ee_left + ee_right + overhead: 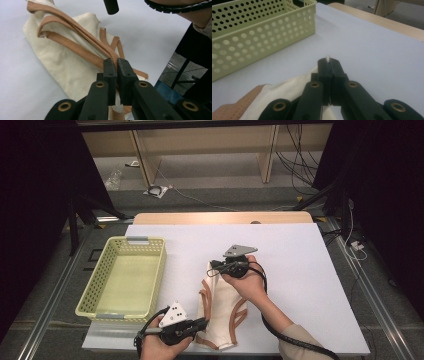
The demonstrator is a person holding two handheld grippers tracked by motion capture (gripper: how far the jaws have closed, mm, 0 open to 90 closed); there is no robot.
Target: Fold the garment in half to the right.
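Pale yellow perforated plastic makes up the rectangular basket [123, 276], which stands just to the left of both claws on the white table cover [300, 270]; in the right gripper view its holed wall [262, 37] rises ahead and to the left of the jaws, apart from them. Nothing lies between the basket and the claws but bare white cover. Beyond the far table edge, cables [162, 190] lie on the floor.

The cream cloth garment with tan-brown trimmed edges [222, 312] lies flat on the cover, stretched between the two claws. The left gripper [200, 324] sits at its near left edge; its jaws are pinched narrow on a bundle of the tan straps [82, 32], which run away from the tips across the cream fabric in loose loops. The right gripper [214, 266] sits at the garment's far end, its jaws clamped tight on a corner of the cream cloth, a small white tuft [327, 59] poking out past the tips. The fabric shows soft creases and stitched seams along the trim.
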